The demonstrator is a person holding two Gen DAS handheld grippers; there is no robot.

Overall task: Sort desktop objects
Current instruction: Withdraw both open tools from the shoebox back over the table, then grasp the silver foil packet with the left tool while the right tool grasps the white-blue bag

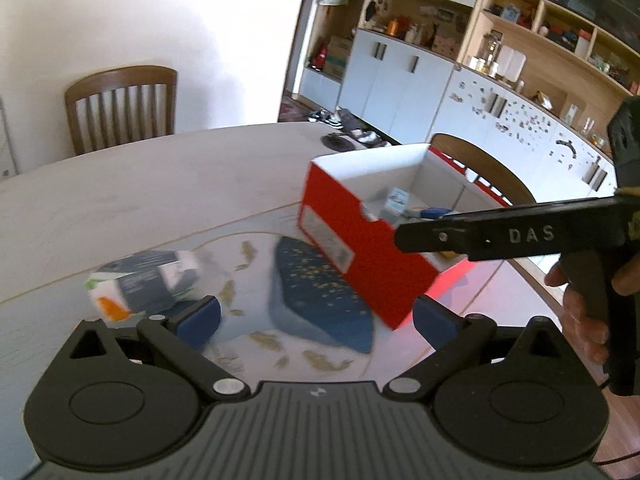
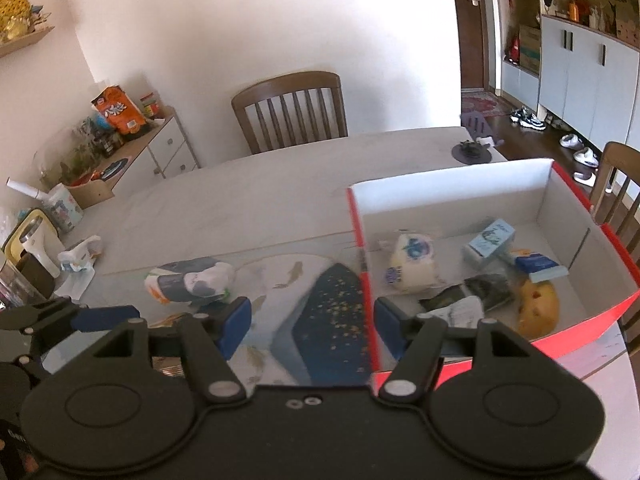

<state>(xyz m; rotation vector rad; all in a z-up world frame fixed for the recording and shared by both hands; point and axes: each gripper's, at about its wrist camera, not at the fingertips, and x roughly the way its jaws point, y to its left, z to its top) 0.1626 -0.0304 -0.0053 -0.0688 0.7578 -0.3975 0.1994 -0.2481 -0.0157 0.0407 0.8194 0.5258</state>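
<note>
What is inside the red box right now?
The red box holds a white pouch, blue carton, yellow sponge and dark packets; the near wall hides its front floor.

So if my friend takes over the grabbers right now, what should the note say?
Left gripper: open, holding nothing.
Right gripper: open, holding nothing, jaws straddling the near wall of the red shoebox.
Done: in the box lie a white round packet, a light blue carton, a yellow toy and some other small items.
Left: the blue-and-white packet lies outside on the fish-print mat. It probably goes in next.
</note>
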